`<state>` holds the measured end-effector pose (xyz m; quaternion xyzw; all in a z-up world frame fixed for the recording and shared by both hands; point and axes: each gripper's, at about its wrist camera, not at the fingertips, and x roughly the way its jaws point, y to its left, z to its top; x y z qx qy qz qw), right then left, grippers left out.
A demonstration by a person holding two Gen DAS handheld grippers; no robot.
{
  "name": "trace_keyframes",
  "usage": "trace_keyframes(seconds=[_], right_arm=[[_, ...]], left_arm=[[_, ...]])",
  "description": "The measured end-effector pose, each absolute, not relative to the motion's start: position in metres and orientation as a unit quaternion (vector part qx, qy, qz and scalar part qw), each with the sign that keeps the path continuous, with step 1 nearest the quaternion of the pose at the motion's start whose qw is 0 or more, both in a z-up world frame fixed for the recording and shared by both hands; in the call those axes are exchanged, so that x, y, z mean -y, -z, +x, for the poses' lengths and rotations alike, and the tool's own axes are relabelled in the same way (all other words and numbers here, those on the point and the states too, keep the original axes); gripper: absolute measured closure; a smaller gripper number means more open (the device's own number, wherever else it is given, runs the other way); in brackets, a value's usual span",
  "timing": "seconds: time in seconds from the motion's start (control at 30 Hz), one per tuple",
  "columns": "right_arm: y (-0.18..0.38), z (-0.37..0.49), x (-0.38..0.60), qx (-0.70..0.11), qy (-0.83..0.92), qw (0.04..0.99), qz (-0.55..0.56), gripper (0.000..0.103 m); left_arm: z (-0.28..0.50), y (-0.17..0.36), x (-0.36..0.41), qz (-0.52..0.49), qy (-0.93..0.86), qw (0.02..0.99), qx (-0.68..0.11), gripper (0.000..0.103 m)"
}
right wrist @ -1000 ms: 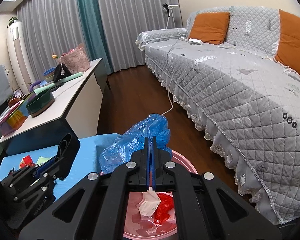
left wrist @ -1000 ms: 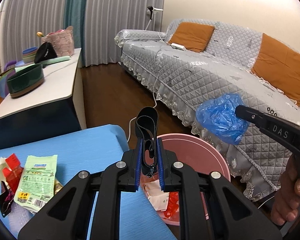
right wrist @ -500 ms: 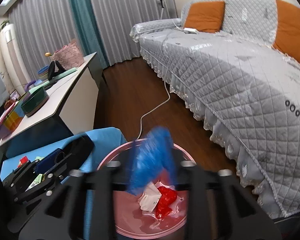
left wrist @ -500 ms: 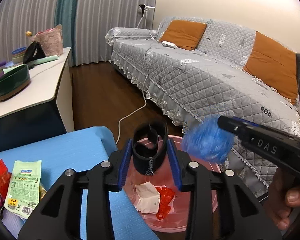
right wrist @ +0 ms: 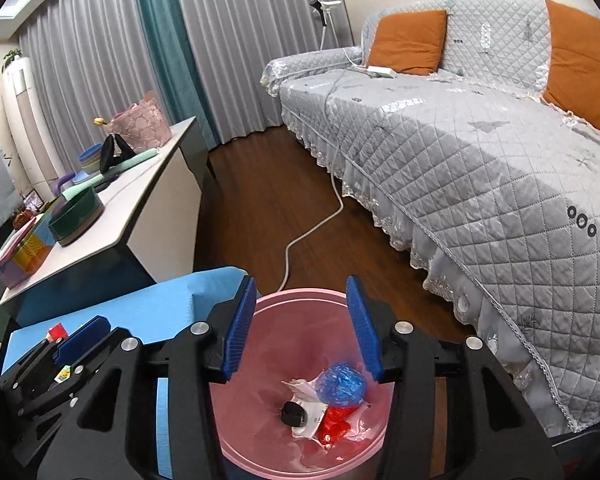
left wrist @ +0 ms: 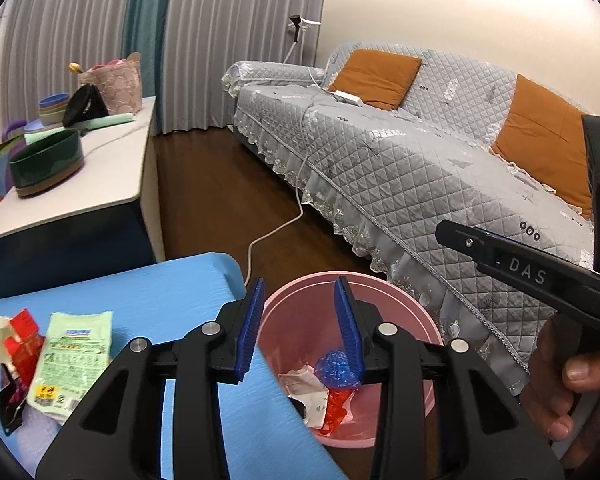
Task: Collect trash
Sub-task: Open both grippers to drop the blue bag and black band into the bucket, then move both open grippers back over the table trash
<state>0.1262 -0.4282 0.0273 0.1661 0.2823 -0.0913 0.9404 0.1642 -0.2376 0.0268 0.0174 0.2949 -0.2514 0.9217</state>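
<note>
Both claws hang over the pink bin (right wrist: 300, 432) with nothing in them: my left claw (left wrist: 300, 328) has just spread its jaws about halfway, and my right claw (right wrist: 302, 328) has done the same, a touch wider, blue pads bare on each. Straight below the right claw, at the bottom of the bin, I see the crumpled blue plastic bag (right wrist: 342, 386), a black strap (right wrist: 294, 414) rolled up just left of it, white paper scraps (right wrist: 312, 408) under both, and a red wrapper (right wrist: 334, 426) touching the bag's near side. From the left claw the same bag (left wrist: 336, 368) shows just inside its right pad. That claw sits half over the blue counter (left wrist: 140, 300), and to its left, still on the counter, lie a green snack packet (left wrist: 74, 356), a torn red-and-white wrapper (left wrist: 16, 336) beside it, and a dark foil scrap (left wrist: 10, 400) nearer me. Off to the right of the left claw I can see the right one from the side, with the person's hand (left wrist: 572, 384) wrapped on its handle. Beyond the bin a white cable (right wrist: 320, 220) snakes over the dark wood floor (right wrist: 260, 192). Further left stands a white sideboard (right wrist: 140, 208) carrying a dark green bowl (right wrist: 76, 216) and a pink basket (right wrist: 142, 124); to the right runs the grey quilted sofa (right wrist: 480, 152) with orange cushions (right wrist: 408, 40), grey and teal curtains behind.
</note>
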Motion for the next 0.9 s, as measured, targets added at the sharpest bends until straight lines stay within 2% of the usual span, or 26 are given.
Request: trace_keyframes(seconds=[0.47, 0.63, 0.7, 0.9], right_arm=[[-0.045, 0.123, 0.37, -0.267, 0.036, 0.953, 0.139, 0.059], [-0.05, 0.122, 0.339, -0.264, 0.007, 0.956, 0.131, 0.067], [-0.05, 0.122, 0.325, -0.267, -0.016, 0.954, 0.138, 0.075], [-0.053, 0.123, 0.275, -0.269, -0.072, 0.952, 0.128, 0.079]], left_arm=[[0.131, -0.055, 0.161, 0.002, 0.207, 0.94, -0.271, 0.067], [0.122, -0.063, 0.13, -0.005, 0.186, 0.947, -0.263, 0.067], [0.118, -0.065, 0.114, -0.01, 0.176, 0.949, -0.261, 0.067], [0.109, -0.068, 0.062, -0.018, 0.14, 0.956, -0.256, 0.067]])
